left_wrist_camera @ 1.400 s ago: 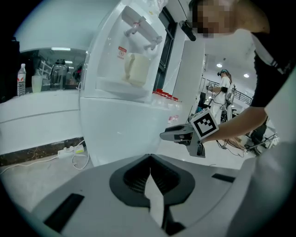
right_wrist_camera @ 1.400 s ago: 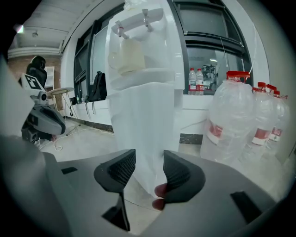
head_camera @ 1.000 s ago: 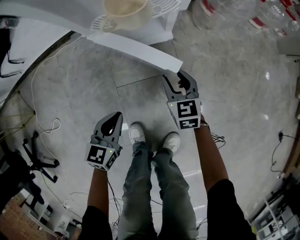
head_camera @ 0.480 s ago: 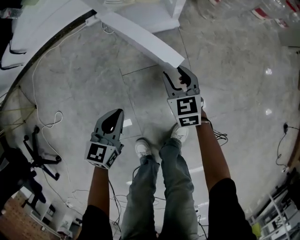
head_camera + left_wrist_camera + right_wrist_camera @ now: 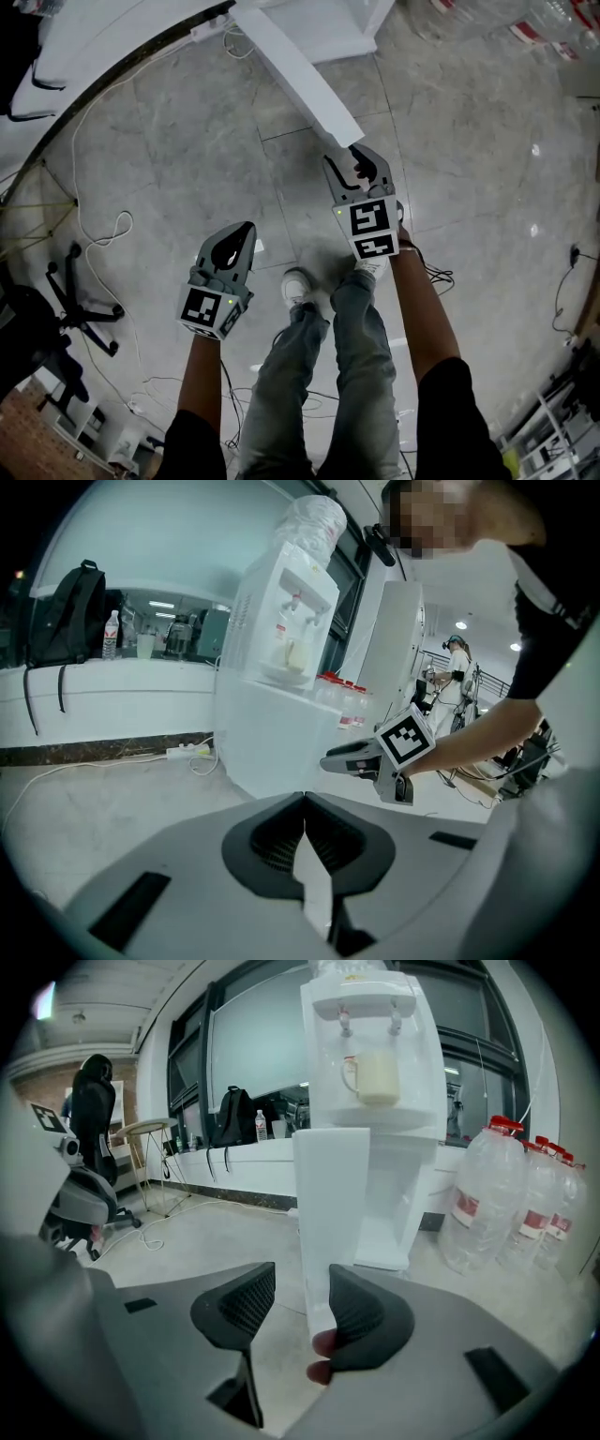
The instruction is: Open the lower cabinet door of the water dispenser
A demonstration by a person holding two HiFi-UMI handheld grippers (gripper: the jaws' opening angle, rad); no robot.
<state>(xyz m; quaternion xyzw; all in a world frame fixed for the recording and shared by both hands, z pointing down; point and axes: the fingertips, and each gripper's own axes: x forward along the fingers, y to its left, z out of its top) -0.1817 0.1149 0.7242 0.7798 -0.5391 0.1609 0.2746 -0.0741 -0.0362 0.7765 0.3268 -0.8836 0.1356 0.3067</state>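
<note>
Straddling the open cabinet door (image 5: 300, 80), the right tool (image 5: 352, 159) gapes wide.

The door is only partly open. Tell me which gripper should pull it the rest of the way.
Right. The right gripper has the edge of the door between its open jaws. The left gripper is shut and off to the side, away from it.
</note>
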